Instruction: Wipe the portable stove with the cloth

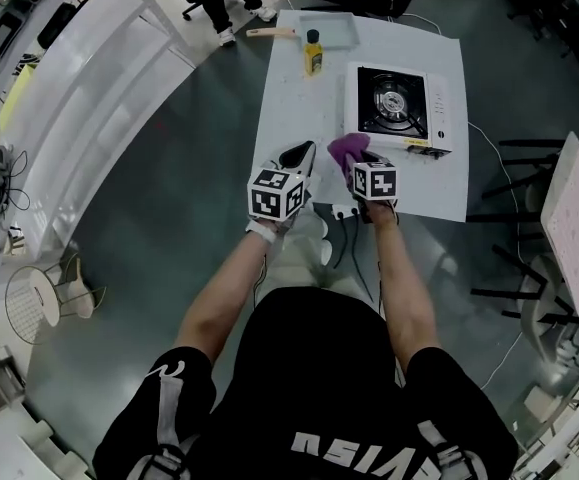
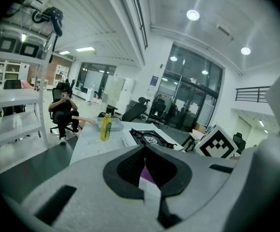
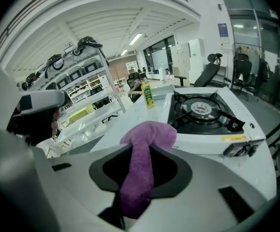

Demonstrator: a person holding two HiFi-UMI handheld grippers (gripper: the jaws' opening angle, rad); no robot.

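The right gripper (image 3: pixel 147 150) is clamped on the cloth (image 3: pixel 147 138). The purple strip runs up between the dark pads and its top flops over the tips. The left gripper (image 2: pixel 144 152) holds nothing, and its tips meet along a thin seam. In the head view both hang side by side over the near end of the table (image 1: pixel 289 108), the left gripper (image 1: pixel 297 160) just beside the right gripper (image 1: pixel 357 164), with the cloth (image 1: pixel 345 148) bunched at the right one's front.

The stove (image 1: pixel 397 106) sits just past the cloth on the table's right half, a white body with a black burner well. A bottle (image 1: pixel 313 54) of yellow liquid with a dark cap stands to its left. Behind the bottle at the far end lies a shallow tray (image 1: pixel 341 34). A pale handle (image 1: pixel 267 32) sticks out past the tray's left edge, and no view shows clearly what lies in the tray.

The right gripper view shows the stove (image 3: pixel 212 114) from the front, with a yellow label and a knob on its face, the bottle (image 3: pixel 147 95) beyond, and shelving at the left. The left gripper view shows the bottle (image 2: pixel 105 127), the tray (image 2: pixel 113 124) and the stove (image 2: pixel 152 139) low across the table. It also shows the right gripper's marker cube (image 2: pixel 220 148) and a person (image 2: pixel 62 111) seated on a chair past the far end. The head view shows only that person's legs.
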